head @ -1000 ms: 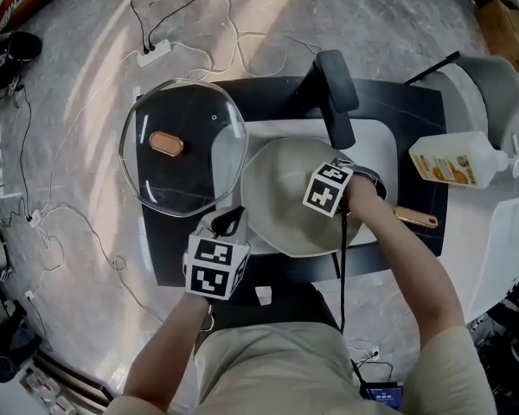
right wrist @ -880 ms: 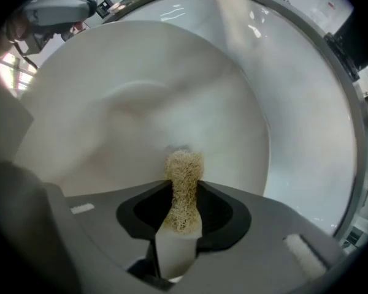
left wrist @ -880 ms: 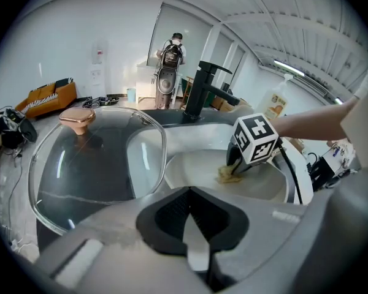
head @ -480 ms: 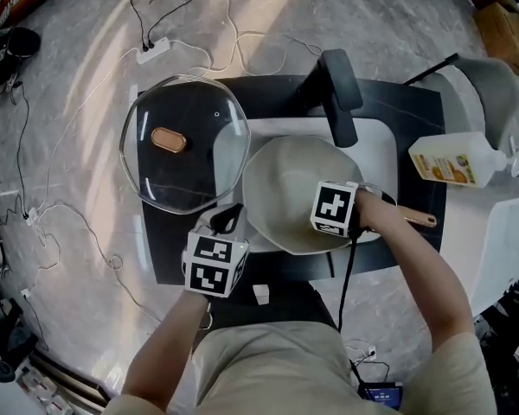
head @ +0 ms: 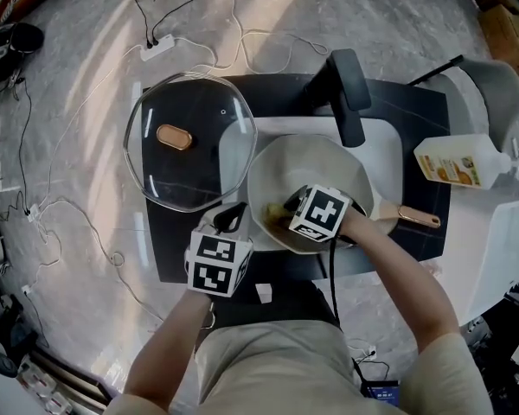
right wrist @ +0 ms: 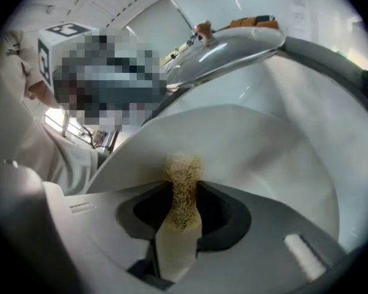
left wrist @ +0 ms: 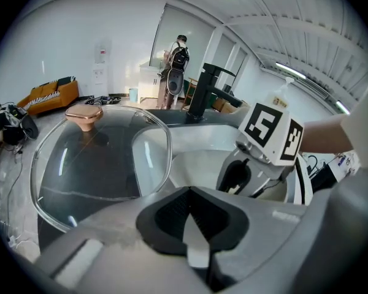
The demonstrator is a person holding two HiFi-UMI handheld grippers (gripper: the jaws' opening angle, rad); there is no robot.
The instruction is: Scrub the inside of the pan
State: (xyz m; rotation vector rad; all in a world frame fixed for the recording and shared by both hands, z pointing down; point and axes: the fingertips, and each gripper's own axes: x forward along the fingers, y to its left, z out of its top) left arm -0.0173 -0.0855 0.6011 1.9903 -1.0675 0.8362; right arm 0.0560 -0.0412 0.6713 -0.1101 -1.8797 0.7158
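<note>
The right gripper view shows the right gripper (right wrist: 183, 210) clamped narrowly on a tan, fibrous scrub pad (right wrist: 184, 176). The pad's free end is pressed against the pale inner wall of the pan (right wrist: 264, 146) directly ahead of the jaws. In the left gripper view the left gripper (left wrist: 193, 225) is seen with its jaws drawn together, and nothing is made out between them. The pan lies just beyond its tips and to their right, the glass lid (left wrist: 92, 158) beyond and to their left. In the head view the pan is seen in the sink (head: 389, 150) below the black faucet (head: 350, 85), with its handle (head: 411, 217) trailing behind the right gripper.

The pan is judged stiff and fairly heavy, with a smooth coated inside that is likely to be slippery. It may slide or rock in the basin, so it is best steadied at the rim or the handle. The pad is judged soft and springy, so it is best held deep in the jaws.

The contact patch is covered by the marker cube in the head view. It cannot be told whether the left gripper touches the rim, or whether the pan is wet. Part of the right gripper view is masked.
</note>
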